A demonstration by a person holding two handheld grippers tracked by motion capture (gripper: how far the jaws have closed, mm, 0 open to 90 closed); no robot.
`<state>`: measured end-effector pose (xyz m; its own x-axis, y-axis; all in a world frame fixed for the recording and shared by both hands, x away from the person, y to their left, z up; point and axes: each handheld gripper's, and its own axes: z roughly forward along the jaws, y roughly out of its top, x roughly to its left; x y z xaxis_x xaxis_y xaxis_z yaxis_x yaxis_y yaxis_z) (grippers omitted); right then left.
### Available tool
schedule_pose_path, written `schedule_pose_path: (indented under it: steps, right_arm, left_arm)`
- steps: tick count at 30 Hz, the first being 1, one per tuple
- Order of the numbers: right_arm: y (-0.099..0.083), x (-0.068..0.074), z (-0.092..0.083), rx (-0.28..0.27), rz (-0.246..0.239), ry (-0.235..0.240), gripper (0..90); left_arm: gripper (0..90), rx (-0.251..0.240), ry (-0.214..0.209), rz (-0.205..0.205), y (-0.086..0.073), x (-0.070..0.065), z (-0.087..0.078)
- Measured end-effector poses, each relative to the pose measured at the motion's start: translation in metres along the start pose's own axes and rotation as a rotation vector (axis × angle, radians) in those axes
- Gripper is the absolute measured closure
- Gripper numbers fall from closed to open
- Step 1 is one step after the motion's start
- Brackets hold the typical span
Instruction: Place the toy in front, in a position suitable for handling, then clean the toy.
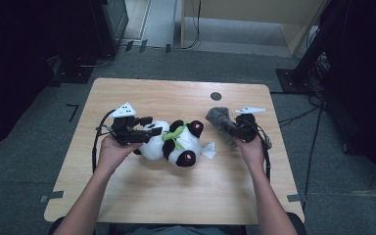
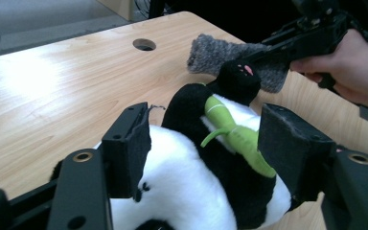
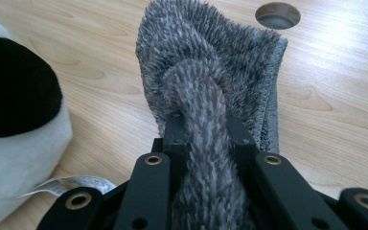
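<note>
A black-and-white panda plush (image 1: 176,143) with a green scarf lies on its side in the middle of the wooden table (image 1: 176,196). My left gripper (image 1: 150,126) stands open at the plush's left end. In the left gripper view its two jaws straddle the panda (image 2: 191,187) without squeezing it. To the right of the plush, my right gripper (image 1: 234,129) is shut on a grey fuzzy cloth (image 1: 218,117). In the right gripper view the cloth (image 3: 206,52) bunches between the closed jaws and spreads out beyond them.
A round cable hole (image 1: 216,96) sits in the table just behind the cloth. The panda's white tag (image 1: 208,149) lies flat between the plush and my right hand. Dark equipment and cables stand on the floor around the table.
</note>
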<state>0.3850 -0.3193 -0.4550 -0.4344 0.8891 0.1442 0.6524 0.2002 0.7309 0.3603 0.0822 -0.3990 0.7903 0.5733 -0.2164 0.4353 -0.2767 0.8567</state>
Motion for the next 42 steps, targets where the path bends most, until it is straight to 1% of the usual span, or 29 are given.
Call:
schedule_pose_path:
  steps: [5, 6, 7, 9, 15, 16, 18, 20, 23, 25, 29, 34, 37, 38, 39, 40, 41, 42]
  right_arm:
    - [0.002, 0.002, -0.008, -0.008, 0.005, 0.011, 76.3]
    - [0.003, 0.004, -0.012, -0.014, 0.002, 0.015, 76.2]
    - [0.003, 0.004, -0.012, -0.014, 0.002, 0.015, 76.2]
    - [0.004, 0.007, -0.016, -0.015, 0.000, 0.021, 76.3]
    - [0.009, 0.016, -0.025, -0.011, -0.007, 0.041, 76.3]
    - [0.011, 0.018, -0.029, -0.014, -0.010, 0.049, 76.2]
    - [0.012, 0.020, -0.030, -0.016, -0.009, 0.055, 76.2]
    - [0.014, 0.022, -0.034, -0.019, -0.011, 0.064, 76.2]
    - [0.017, 0.026, -0.037, -0.018, -0.013, 0.076, 76.0]
    - [0.018, 0.028, -0.039, -0.018, -0.020, 0.083, 75.9]
    - [0.019, 0.032, -0.041, -0.019, -0.026, 0.093, 75.7]
    - [0.021, 0.036, -0.044, -0.028, -0.029, 0.109, 75.5]
    - [0.022, 0.038, -0.043, -0.027, -0.035, 0.116, 75.2]
    - [0.022, 0.038, -0.043, -0.027, -0.037, 0.118, 75.1]
    - [0.022, 0.038, -0.043, -0.027, -0.037, 0.118, 75.1]
    - [0.022, 0.038, -0.042, -0.024, -0.036, 0.121, 75.0]
    - [0.022, 0.038, -0.042, -0.023, -0.035, 0.125, 74.9]
    - [0.022, 0.038, -0.042, -0.028, -0.033, 0.131, 74.8]
  left_arm:
    - [33.0, 0.024, 0.005, 0.035, -0.006, 0.005, -0.005]
    - [33.0, 0.023, 0.013, 0.044, -0.007, 0.006, -0.006]
    - [33.0, 0.016, 0.019, 0.054, -0.009, 0.006, -0.007]
    - [33.1, 0.014, 0.016, 0.046, -0.013, 0.009, -0.009]
    - [32.2, 0.049, -0.020, -0.001, -0.024, 0.018, -0.009]
    - [29.1, 0.047, -0.023, 0.000, -0.026, 0.019, -0.009]
    - [28.9, 0.051, -0.022, -0.001, -0.031, 0.021, -0.009]
    - [25.6, 0.060, -0.019, -0.010, -0.035, 0.024, -0.009]
    - [21.1, 0.068, -0.017, -0.007, -0.042, 0.028, -0.011]
    - [18.9, 0.070, -0.030, -0.012, -0.047, 0.030, -0.013]
    - [17.2, 0.069, -0.030, -0.009, -0.054, 0.033, -0.018]
    - [14.4, 0.045, -0.037, 0.024, -0.062, 0.035, -0.021]
    - [12.9, 0.051, -0.031, 0.046, -0.068, 0.034, -0.018]
    - [12.8, 0.065, -0.039, 0.050, -0.070, 0.035, -0.016]
    - [12.8, 0.073, -0.038, 0.058, -0.071, 0.035, -0.014]
    - [12.3, 0.076, -0.038, 0.060, -0.073, 0.036, -0.011]
    - [11.1, 0.079, -0.049, 0.053, -0.074, 0.037, -0.009]
    - [10.2, 0.083, -0.049, 0.046, -0.075, 0.039, -0.006]
